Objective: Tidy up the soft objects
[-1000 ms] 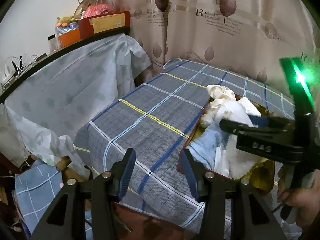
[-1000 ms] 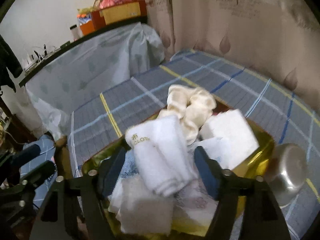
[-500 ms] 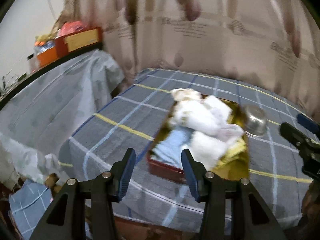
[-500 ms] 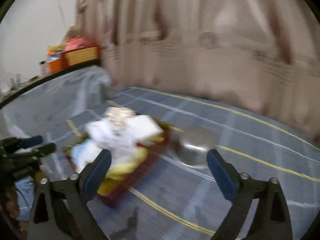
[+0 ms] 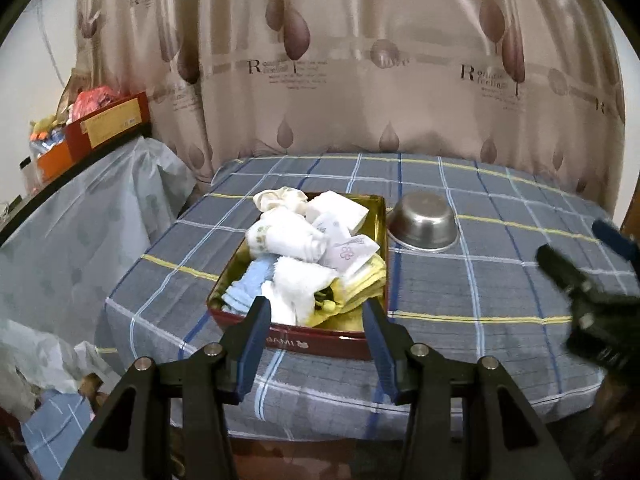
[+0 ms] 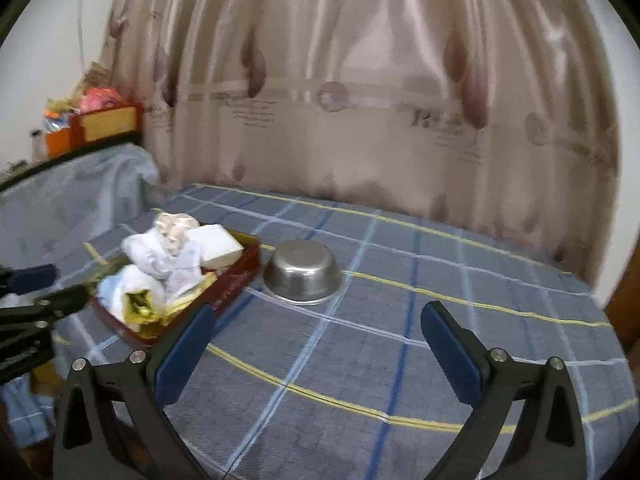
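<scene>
Hovering apart over a blue plaid bench (image 5: 460, 280): left gripper (image 5: 316, 344) and right gripper (image 6: 320, 356), each with 2 blue-padded fingers (image 6: 448, 354) spread and empty. Heaped in a red tin box (image 5: 320, 340) at the bench's left front: soft objects (image 5: 304, 256) — white towels, a cream cloth, a light blue cloth, yellow fabric. Just right of the box, upside down: a steel bowl (image 5: 422, 222). Behind, a patterned curtain (image 5: 360, 80).
</scene>
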